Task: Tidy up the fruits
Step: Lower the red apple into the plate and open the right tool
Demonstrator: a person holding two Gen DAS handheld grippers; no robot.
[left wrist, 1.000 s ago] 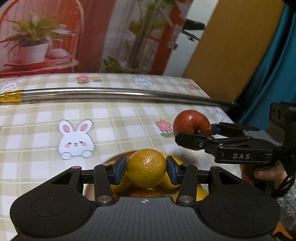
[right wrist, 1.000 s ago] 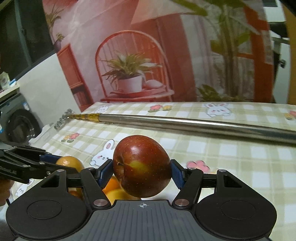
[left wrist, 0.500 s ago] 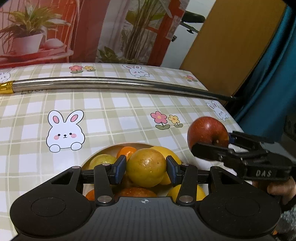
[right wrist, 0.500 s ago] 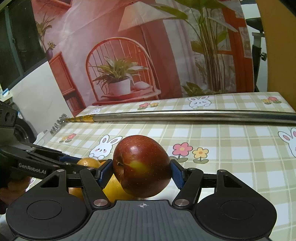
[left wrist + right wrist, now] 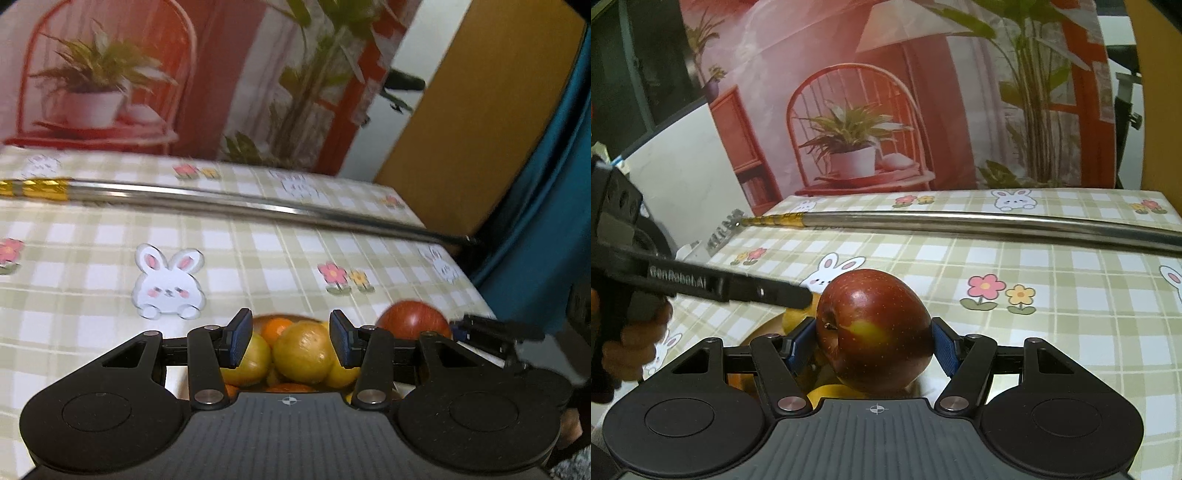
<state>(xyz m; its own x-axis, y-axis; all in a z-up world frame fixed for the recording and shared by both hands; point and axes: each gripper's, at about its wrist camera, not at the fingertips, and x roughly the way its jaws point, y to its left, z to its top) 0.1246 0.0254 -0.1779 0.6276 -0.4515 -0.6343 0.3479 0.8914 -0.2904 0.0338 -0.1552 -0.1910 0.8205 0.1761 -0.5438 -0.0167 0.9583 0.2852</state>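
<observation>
Fruit (image 5: pixel 301 356) fills the bowl (image 5: pixel 258 317) beneath the left gripper (image 5: pixel 291 341), whose part-open jaws look empty, while the right gripper (image 5: pixel 873 350), clamping an apple (image 5: pixel 873 328), should carry it level and release gently.

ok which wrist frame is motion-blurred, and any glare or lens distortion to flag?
Left wrist view: smeared throughout, backdrop and checked bunny tablecloth soft, only the gripper body crisp. Right wrist view: sharp, with a small specular highlight on the round red apple and a bright streak along the long steel rod. Both views: fisheye bends that rod into an arc.
</observation>
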